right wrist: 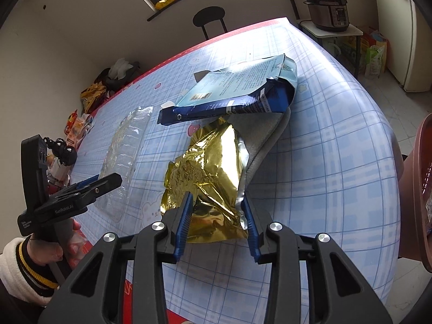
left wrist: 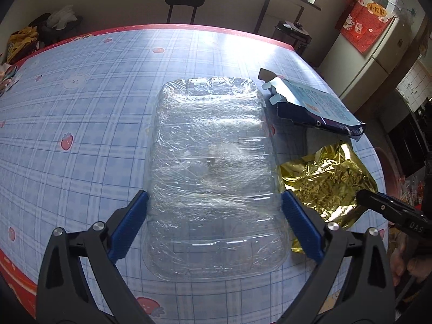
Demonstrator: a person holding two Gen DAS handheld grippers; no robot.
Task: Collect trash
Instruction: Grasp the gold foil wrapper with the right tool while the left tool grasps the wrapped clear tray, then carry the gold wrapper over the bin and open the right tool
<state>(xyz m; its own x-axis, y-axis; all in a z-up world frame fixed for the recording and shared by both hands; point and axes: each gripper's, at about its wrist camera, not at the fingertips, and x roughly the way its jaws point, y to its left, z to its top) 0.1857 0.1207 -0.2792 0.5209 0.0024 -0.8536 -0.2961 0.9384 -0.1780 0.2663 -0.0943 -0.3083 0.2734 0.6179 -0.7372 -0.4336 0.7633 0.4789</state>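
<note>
My left claw stands wide, its blue pads on either side of the tray, a clear plastic one wrapped in crinkled film that lies flat on the counter. The pads sit right at the tray's long edges; whether they press on it I cannot tell. From the right wrist view the same claw shows at the left, over the tray's near end, with my hand and a white cuff with a black and yellow band behind it.

My right claw is set narrow around the near end of the gold bag, a crumpled foil pouch lying on the counter. The bag's end lies between the two pads, and both pads look to be on the foil. In the left wrist view that claw's black tip lies on the bag's right edge.

Beyond the bag lies the box, a flattened blue carton with an open flap, resting partly on a grey cloth that also runs under the bag. In the left view the box lies just right of the tray's far end, the bag just right of its near half.

A brown bin stands at the counter's right edge. A chair stands beyond the far side.
</note>
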